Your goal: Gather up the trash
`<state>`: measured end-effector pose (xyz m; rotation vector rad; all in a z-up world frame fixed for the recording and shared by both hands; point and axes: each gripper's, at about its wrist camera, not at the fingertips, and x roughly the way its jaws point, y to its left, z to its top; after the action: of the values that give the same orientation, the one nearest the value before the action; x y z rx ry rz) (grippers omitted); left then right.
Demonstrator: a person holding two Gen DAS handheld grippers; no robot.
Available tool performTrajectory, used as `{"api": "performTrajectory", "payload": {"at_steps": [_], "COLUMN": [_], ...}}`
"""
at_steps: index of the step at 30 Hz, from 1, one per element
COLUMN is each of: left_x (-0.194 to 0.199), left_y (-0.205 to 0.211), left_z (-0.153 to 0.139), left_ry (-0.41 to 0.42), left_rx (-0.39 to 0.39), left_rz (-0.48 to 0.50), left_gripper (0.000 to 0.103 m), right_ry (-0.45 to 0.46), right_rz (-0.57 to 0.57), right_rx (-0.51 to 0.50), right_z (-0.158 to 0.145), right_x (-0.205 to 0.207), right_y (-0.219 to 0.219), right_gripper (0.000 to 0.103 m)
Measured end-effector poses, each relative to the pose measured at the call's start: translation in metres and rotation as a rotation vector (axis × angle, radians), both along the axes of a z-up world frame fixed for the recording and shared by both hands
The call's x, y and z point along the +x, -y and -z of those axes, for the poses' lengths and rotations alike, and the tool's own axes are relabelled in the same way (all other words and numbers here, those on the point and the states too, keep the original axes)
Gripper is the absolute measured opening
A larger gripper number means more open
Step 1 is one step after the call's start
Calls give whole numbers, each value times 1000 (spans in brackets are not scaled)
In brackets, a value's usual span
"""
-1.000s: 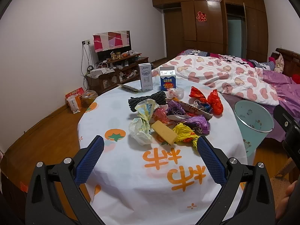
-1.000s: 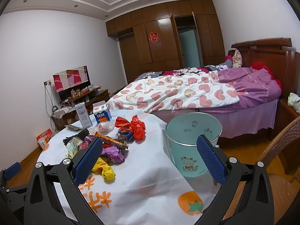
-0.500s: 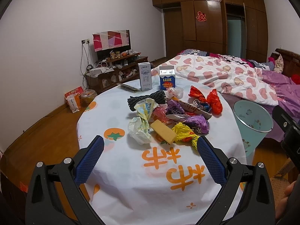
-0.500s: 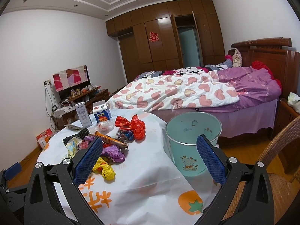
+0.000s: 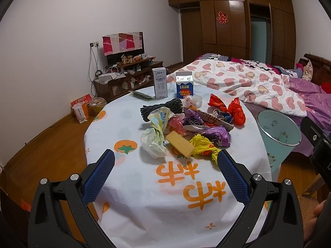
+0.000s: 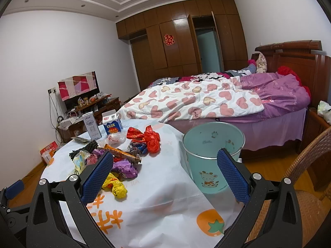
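Observation:
A heap of trash lies mid-table: a yellow sponge, a crumpled white bag, a yellow wrapper, a purple wrapper, a red bag and black netting. Two milk cartons stand behind the heap. A teal waste bin stands on the floor beside the table's right edge. My left gripper is open just short of the sponge. Over the table's near right part, my right gripper is open and holds nothing.
The round table wears a white cloth with orange prints. A bed with a heart quilt lies behind the bin. A wicker chair stands at the right, a TV stand by the far wall, boxes on the floor.
Both grippers have barely shifted; the left view has crept slightly nearer the heap. Nothing was taken hold of or let go.

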<state>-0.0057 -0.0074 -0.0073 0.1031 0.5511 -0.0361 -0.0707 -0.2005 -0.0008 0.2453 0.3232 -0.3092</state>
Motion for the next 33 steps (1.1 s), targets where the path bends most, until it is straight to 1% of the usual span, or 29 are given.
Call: {"api": "performTrajectory", "payload": {"at_steps": [28,31,33], "left_x": [2,1,1], "left_y": [-1,-1,-1], "left_z": [0,1,2], "left_ry": [-6,-7,-7], "left_rx": [-4,-5,-5], "left_rz": [0,1,0], "left_gripper": [97,97,97], "right_ry": [-6,-10,-11], "right_rz": [0,-2,0], "right_rx": [4,5,7], "right_z": [-3,9,10], "right_x": [0,0,2], "right_y": [1,1,1], "right_gripper": [98,98,98]}}
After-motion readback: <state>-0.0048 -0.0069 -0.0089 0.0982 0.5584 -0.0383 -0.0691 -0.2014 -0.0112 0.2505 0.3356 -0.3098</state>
